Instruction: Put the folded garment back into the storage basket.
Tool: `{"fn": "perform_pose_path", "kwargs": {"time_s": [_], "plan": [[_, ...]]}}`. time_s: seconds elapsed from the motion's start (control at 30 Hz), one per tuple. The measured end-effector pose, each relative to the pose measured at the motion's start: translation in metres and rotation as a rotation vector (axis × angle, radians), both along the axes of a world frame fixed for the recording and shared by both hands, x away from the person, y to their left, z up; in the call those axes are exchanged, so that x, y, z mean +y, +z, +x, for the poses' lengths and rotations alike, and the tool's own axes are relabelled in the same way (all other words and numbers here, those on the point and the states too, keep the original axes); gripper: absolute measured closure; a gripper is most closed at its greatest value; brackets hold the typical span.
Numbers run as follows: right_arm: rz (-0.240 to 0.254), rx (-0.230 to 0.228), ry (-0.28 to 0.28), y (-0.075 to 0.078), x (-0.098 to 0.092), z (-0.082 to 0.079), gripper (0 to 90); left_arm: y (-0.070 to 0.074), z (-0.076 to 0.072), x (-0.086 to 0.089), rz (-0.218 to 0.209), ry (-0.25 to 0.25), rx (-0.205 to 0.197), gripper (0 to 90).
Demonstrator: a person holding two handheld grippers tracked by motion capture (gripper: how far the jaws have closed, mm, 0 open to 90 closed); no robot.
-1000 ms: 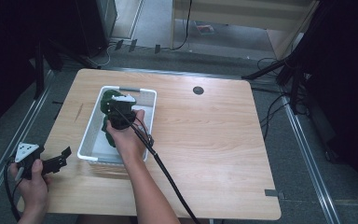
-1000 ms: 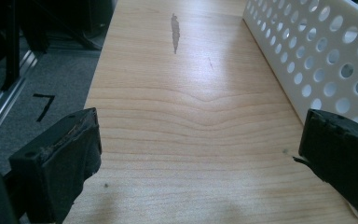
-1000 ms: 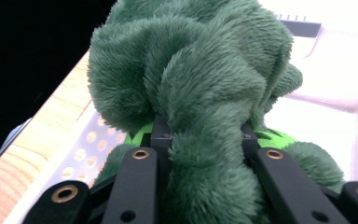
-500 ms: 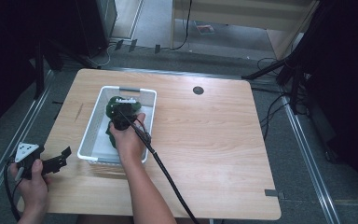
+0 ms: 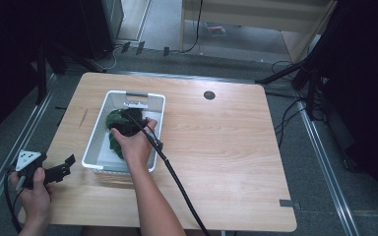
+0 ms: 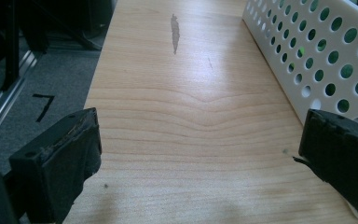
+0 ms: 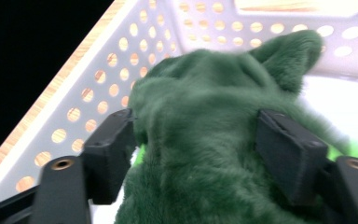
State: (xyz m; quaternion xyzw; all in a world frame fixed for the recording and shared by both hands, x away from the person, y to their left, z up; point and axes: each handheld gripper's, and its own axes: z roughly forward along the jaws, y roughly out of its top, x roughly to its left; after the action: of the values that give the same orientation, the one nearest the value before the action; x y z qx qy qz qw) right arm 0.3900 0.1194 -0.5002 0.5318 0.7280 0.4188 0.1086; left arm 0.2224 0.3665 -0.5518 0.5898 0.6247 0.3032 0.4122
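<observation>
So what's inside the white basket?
A green plush toy lies in the basket, with the right tool around it. The hand covers part of it, so anything underneath is hidden.

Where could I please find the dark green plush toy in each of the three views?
High view: the dark green plush toy lies inside the white perforated plastic basket, left of centre, partly under the right gripper.
Left gripper view: through the holes of the basket wall, upper right, green glimpses that are probably the toy.
Right gripper view: centre, between that gripper's just-opened jaws.
Shared landmark: the basket's round-holed wall.
</observation>
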Motion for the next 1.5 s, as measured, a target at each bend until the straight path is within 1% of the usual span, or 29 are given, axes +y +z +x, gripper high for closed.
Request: {"fn": "perform_pose_path", "kwargs": {"time_s": [0.03, 0.07, 0.1, 0.13, 0.23, 0.3, 0.37, 0.43, 0.47, 0.5, 0.57, 0.67, 0.73, 0.8, 0.83, 0.93, 1.0, 1.03, 1.07, 1.13, 1.17, 1.27, 1.3, 1.33, 1.4, 1.43, 1.47, 1.5], "plan": [[-0.01, -0.021, -0.002, 0.001, 0.0, -0.001, 23.8, 0.0, 0.0, 0.0, -0.001, 0.0, 0.0, 0.0], [-0.01, -0.021, -0.002, 0.001, 0.0, -0.001, 23.8, 0.0, 0.0, 0.0, -0.001, 0.0, 0.0, 0.0], [-0.013, -0.031, -0.004, 0.003, 0.0, -0.002, 22.2, 0.0, 0.0, 0.0, -0.001, -0.002, 0.002, 0.0], [-0.028, -0.036, -0.008, 0.007, 0.001, -0.004, 15.5, 0.0, 0.0, 0.0, 0.0, 0.0, 0.0, 0.0], [-0.039, -0.033, -0.014, 0.01, 0.0, -0.006, 13.1, 0.0, 0.0, 0.0, 0.0, 0.0, 0.0, 0.0], [-0.057, -0.049, -0.038, 0.016, -0.002, -0.009, 6.5, 0.0, 0.0, 0.0, -0.001, 0.001, 0.0, 0.0], [-0.058, -0.065, -0.035, 0.02, -0.002, -0.011, 0.8, 0.0, 0.0, 0.0, -0.001, 0.002, -0.002, 0.0], [-0.078, -0.094, -0.037, 0.025, -0.003, -0.014, 0.0, 0.0, 0.0, 0.0, -0.001, 0.002, -0.002, 0.0], [-0.084, -0.12, -0.034, 0.027, -0.003, -0.017, 0.0, 0.0, 0.0, 0.0, -0.001, 0.002, -0.002, 0.0], [-0.084, -0.12, -0.034, 0.027, -0.003, -0.017, 0.0, 0.0, 0.0, 0.0, 0.0, 0.0, 0.0, 0.0], [-0.11, -0.173, -0.048, 0.035, -0.005, -0.023, 0.0, 0.0, 0.0, 0.0, 0.001, 0.0, -0.001, 0.0], [-0.093, -0.187, -0.032, 0.043, -0.01, -0.028, 0.0, 0.0, 0.0, 0.0, 0.001, 0.0, -0.001, 0.0], [-0.091, -0.206, -0.031, 0.047, -0.015, -0.03, 0.0, 0.0, 0.0, 0.0, 0.002, -0.001, -0.001, 0.0], [-0.088, -0.209, -0.032, 0.05, -0.018, -0.032, 0.0, 0.0, 0.0, 0.0, 0.002, -0.001, -0.002, 0.0], [-0.079, -0.215, -0.04, 0.055, -0.025, -0.034, 0.0, 0.0, 0.0, -0.001, 0.003, 0.001, -0.001, 0.0], [-0.077, -0.23, -0.053, 0.061, -0.037, -0.036, 0.0, 0.0, 0.0, -0.001, 0.004, 0.0, -0.002, 0.0], [-0.075, -0.233, -0.053, 0.062, -0.04, -0.036, 0.0, 0.0, 0.0, -0.001, 0.003, 0.0, -0.003, 0.0], [-0.076, -0.242, -0.062, 0.064, -0.05, -0.037, 0.0, 0.0, 0.0, -0.001, 0.005, 0.0, -0.002, 0.0], [-0.077, -0.247, -0.061, 0.064, -0.055, -0.037, 0.0, 0.0, 0.0, -0.001, 0.006, -0.001, -0.002, 0.0], [-0.078, -0.246, -0.067, 0.065, -0.058, -0.038, 0.0, 0.0, 0.0, -0.001, 0.006, 0.0, -0.002, 0.0], [-0.083, -0.249, -0.079, 0.065, -0.068, -0.039, 0.0, 0.0, 0.0, -0.001, 0.008, -0.002, -0.001, 0.0], [-0.08, -0.25, -0.096, 0.065, -0.082, -0.04, 0.0, 0.0, 0.0, -0.001, 0.01, -0.003, -0.001, 0.0], [-0.08, -0.25, -0.096, 0.065, -0.082, -0.04, 0.0, 0.0, 0.0, -0.001, 0.01, -0.003, -0.001, 0.0], [-0.087, -0.255, -0.107, 0.065, -0.091, -0.041, 0.0, 0.0, 0.0, -0.001, 0.01, -0.003, -0.001, 0.0], [-0.091, -0.259, -0.117, 0.064, -0.1, -0.041, 0.0, 0.0, 0.0, -0.001, 0.01, -0.003, -0.001, 0.0], [-0.091, -0.259, -0.117, 0.064, -0.1, -0.041, 0.0, 0.0, 0.0, -0.001, 0.01, -0.003, -0.001, 0.0], [-0.094, -0.261, -0.128, 0.064, -0.109, -0.041, 0.0, 0.0, 0.0, -0.001, 0.012, -0.003, 0.0, 0.0], [-0.099, -0.262, -0.136, 0.063, -0.114, -0.042, 0.0, 0.0, 0.0, -0.001, 0.012, -0.004, -0.001, 0.0]]}}
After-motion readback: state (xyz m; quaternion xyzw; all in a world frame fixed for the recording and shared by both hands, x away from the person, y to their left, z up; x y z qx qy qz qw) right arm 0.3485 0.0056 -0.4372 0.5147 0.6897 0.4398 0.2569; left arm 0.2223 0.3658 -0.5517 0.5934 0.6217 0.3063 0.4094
